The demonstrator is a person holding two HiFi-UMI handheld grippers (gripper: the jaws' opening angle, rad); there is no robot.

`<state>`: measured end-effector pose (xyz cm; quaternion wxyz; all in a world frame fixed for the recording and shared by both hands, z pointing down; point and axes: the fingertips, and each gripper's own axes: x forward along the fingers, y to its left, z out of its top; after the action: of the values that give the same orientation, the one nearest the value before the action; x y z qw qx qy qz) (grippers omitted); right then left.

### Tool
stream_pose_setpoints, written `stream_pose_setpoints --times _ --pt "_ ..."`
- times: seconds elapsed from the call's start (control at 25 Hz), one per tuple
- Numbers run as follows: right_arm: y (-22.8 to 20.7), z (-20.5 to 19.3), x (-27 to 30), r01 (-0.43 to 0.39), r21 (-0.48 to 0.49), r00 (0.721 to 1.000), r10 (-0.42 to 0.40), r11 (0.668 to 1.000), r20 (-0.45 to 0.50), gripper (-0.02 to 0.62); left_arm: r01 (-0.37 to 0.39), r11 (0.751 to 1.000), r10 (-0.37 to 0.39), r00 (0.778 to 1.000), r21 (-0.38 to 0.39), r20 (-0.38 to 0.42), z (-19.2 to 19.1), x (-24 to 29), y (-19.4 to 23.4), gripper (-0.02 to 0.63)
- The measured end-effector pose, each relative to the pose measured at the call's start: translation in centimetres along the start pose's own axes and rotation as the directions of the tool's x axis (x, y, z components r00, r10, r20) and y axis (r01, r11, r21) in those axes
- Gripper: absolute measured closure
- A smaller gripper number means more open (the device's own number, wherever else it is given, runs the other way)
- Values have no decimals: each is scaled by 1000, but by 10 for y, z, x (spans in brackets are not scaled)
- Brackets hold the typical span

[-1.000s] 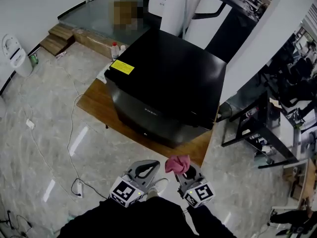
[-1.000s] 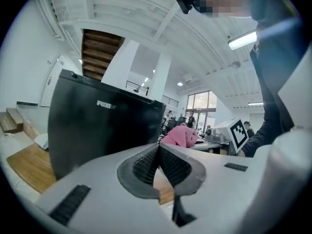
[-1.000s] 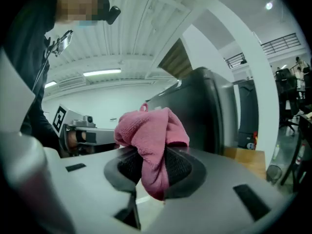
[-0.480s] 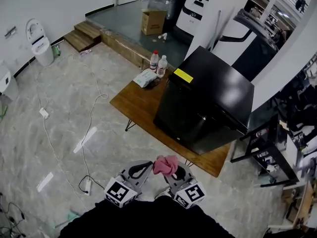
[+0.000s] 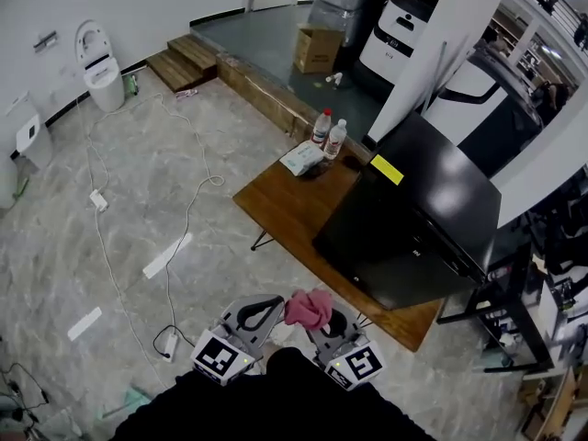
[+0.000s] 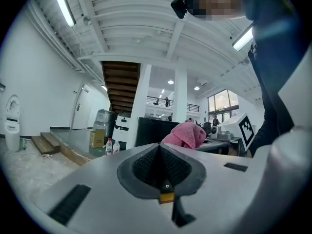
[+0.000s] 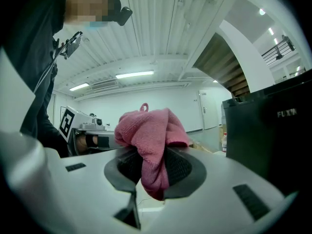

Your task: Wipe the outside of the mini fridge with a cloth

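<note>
A black mini fridge (image 5: 418,219) stands on a low wooden table (image 5: 285,200) to the right in the head view; its dark side (image 7: 273,126) fills the right edge of the right gripper view. My right gripper (image 5: 323,322) is shut on a bunched pink cloth (image 5: 309,309), which sticks up between its jaws (image 7: 151,145). Beside it my left gripper (image 5: 262,315) is shut with nothing in it (image 6: 160,162). The pink cloth (image 6: 185,134) shows behind it. Both grippers are held close to my body, well short of the fridge.
Two water bottles (image 5: 328,134) and a packet (image 5: 301,158) lie on the table's far end. White cables (image 5: 184,209) and a power strip (image 5: 171,343) trail over the marble floor. A black metal rack (image 5: 514,320) stands right of the fridge. A wooden step (image 5: 197,53) and cardboard box (image 5: 319,46) sit farther back.
The view has swung left and pulled back: the fridge has shifted from the centre to the right. Both grippers stay in the same pose, the cloth still held.
</note>
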<state>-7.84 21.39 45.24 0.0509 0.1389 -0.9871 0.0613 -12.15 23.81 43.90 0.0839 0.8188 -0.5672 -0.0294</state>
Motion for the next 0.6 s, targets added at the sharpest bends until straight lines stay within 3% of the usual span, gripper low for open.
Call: stream_pose_setpoints --times 0.28,0.6 --pt "-58 15 58 11 66 999 -14 998 40 497 1 999 -1 1000 33 16 21 48 58 600" --pt "-127 45 104 84 33 991 -87 996 101 495 20 997 -21 1000 76 18 46 130 108 600"
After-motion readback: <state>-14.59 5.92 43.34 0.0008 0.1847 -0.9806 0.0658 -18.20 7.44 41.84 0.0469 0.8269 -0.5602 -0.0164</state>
